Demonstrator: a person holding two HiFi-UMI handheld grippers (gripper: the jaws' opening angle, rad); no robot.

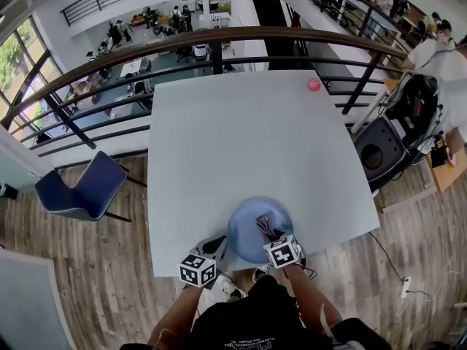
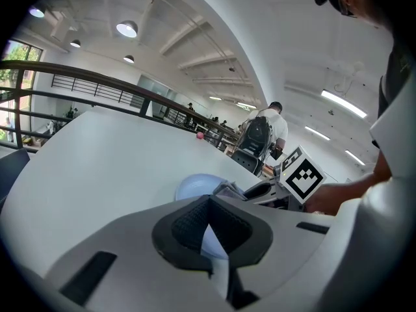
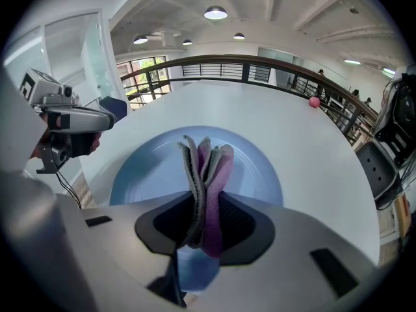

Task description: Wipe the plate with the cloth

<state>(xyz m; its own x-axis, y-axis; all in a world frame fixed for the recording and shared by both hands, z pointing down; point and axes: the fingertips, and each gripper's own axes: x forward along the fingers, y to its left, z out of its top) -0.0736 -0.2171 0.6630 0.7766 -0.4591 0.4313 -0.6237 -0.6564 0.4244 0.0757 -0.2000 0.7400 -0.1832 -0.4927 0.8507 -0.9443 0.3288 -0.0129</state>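
A round pale blue plate (image 1: 252, 228) lies on the white table (image 1: 248, 137), close to its near edge. My right gripper (image 1: 271, 233) hangs over the plate's right half, shut on a folded grey and purple cloth (image 3: 205, 168) that stands up between its pads above the plate (image 3: 146, 171). My left gripper (image 1: 213, 249) is at the plate's left rim. In the left gripper view its jaws are closed on the thin blue rim (image 2: 212, 242), and the cloth (image 2: 227, 188) shows beyond.
A small pink ball (image 1: 314, 84) rests at the table's far right corner. A curved railing (image 1: 219, 42) runs behind the table. A blue chair (image 1: 86, 188) stands to the left and a black box (image 1: 378, 152) and backpack (image 1: 417, 100) to the right.
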